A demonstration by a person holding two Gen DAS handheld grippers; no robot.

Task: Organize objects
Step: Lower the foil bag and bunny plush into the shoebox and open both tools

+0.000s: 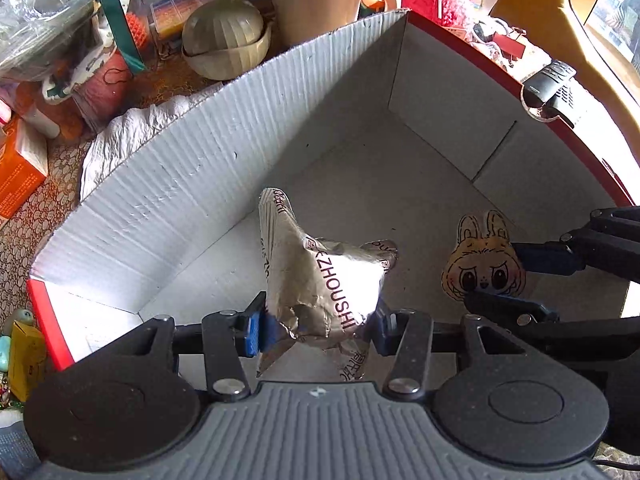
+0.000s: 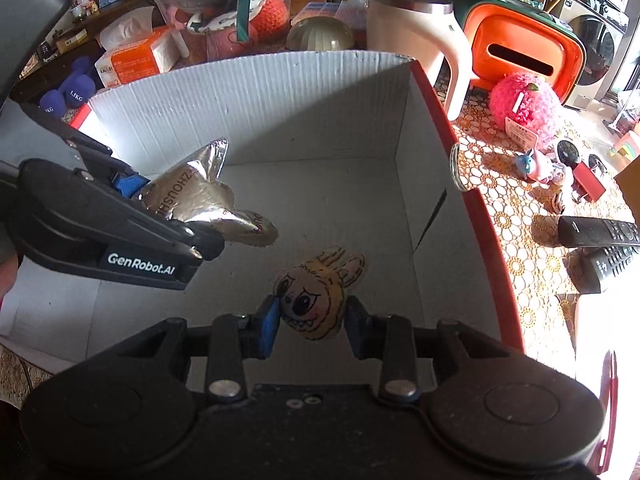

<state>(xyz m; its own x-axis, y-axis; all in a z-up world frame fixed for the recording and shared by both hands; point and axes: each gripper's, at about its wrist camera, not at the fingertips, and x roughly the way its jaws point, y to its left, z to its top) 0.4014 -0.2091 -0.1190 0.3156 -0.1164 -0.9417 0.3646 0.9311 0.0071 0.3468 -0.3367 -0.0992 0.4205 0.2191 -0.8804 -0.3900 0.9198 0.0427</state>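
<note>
The left gripper [image 1: 320, 322] jaws squeeze one silver packet [image 1: 320, 284] and the right gripper [image 2: 310, 326] jaws squeeze one bunny sticker [image 2: 316, 296], both over one box [image 1: 180, 172].

My view: table with gold floral-lace cloth [image 2: 516, 216], box [image 2: 280, 92] on it, mug [image 2: 408, 24] and domed bowl [image 2: 320, 34] behind, pink plush [image 2: 524, 108] and two remotes [image 2: 600, 232] right of box, tissue pack [image 2: 136, 60] far left, crumpled white sheet [image 1: 132, 136] against box wall.
</note>
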